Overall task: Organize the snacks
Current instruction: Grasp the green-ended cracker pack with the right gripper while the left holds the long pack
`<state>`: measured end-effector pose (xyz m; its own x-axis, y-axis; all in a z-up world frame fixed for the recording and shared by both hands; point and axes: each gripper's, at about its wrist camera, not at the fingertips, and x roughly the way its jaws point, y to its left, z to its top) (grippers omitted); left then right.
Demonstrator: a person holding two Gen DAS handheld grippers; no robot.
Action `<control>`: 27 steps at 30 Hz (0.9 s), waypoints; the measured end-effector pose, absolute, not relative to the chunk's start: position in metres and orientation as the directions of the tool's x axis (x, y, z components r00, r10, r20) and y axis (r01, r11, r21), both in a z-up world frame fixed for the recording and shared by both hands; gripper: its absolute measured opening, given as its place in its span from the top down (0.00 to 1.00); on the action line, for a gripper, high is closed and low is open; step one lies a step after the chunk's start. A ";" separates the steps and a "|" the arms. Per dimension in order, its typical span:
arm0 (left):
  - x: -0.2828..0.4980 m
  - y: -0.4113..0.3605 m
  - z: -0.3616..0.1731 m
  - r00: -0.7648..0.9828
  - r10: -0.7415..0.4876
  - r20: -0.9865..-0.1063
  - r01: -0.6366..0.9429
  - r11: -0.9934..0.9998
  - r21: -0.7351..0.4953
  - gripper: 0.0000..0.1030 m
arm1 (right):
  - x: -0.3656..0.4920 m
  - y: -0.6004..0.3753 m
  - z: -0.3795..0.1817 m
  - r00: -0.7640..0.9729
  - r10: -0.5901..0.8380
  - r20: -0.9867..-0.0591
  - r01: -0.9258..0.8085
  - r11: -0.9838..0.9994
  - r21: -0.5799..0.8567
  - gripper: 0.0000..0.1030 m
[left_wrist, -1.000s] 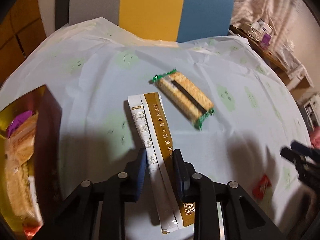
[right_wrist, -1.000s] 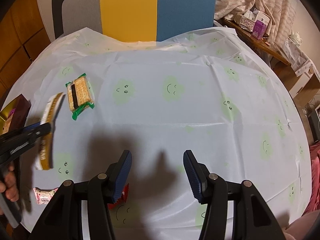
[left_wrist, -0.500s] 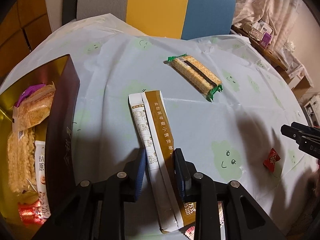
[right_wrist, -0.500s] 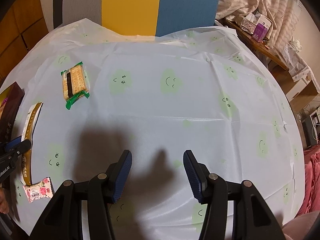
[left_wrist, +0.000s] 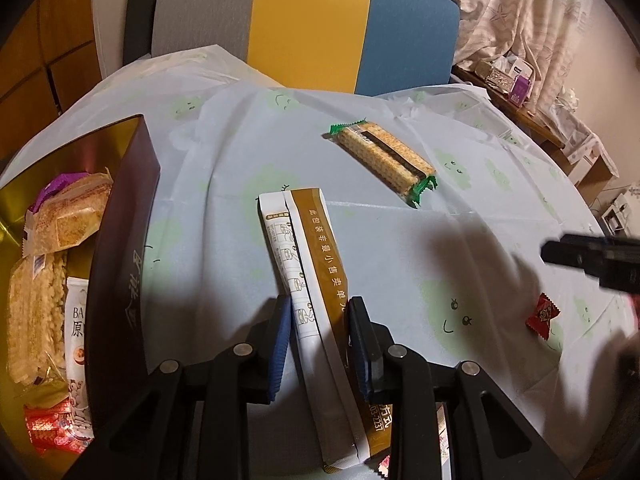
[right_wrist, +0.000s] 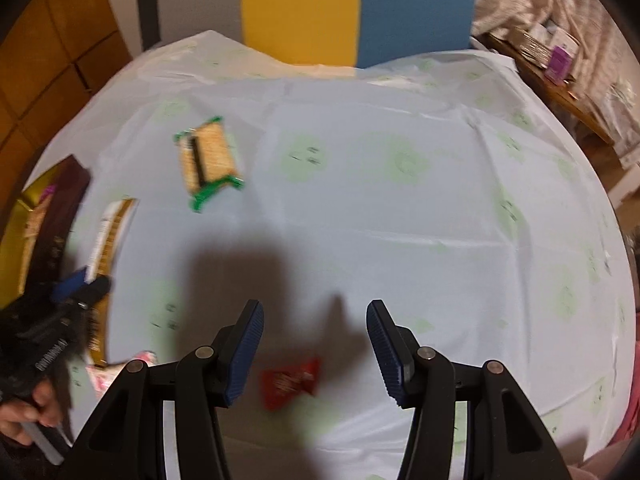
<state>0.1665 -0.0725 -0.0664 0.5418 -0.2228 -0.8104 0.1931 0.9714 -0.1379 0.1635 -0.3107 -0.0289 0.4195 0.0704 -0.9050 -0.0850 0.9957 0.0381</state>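
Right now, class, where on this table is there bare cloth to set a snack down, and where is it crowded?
Bare: the tablecloth right of the cracker pack, toward the chair. Crowded: the left side, with the box, the brown sachet and the red candy.

Dim, warm indoor light. The left wrist view is sharp; the right wrist view is motion-blurred throughout. Dark shadows fall across the desk (right_wrist: 400, 208) at lower centre. Fisheye bending and black corners frame both.

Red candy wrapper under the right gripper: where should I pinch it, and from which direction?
Come straight down with the open right gripper and pinch the puffed middle of the red candy wrapper across its short width. It lies flat on the tablecloth with twisted ends, which would probably slip.
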 end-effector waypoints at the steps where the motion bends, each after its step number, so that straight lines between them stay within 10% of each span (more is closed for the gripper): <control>1: 0.166 -0.072 -0.067 0.544 -0.225 -0.808 0.194 0.971 -0.140 0.72 | 0.167 -0.305 -0.027 0.421 0.083 -0.903 -0.099 0.994 0.045 0.47; 20: 0.159 -0.076 -0.068 0.567 -0.225 -0.793 0.218 0.969 -0.119 0.72 | 0.298 -0.199 -0.061 0.377 0.093 -0.922 -0.266 0.964 -0.012 0.37; 27: 0.157 -0.076 -0.069 0.570 -0.226 -0.790 0.226 0.967 -0.113 0.71 | 0.280 -0.197 -0.065 0.374 0.057 -0.926 -0.273 0.961 -0.051 0.52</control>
<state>0.1568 -0.0757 -0.0686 0.5700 -0.2258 -0.7900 0.2265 0.9674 -0.1131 0.2796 -0.1971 -0.0652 0.3735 0.0566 -0.9259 -0.2726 0.9608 -0.0513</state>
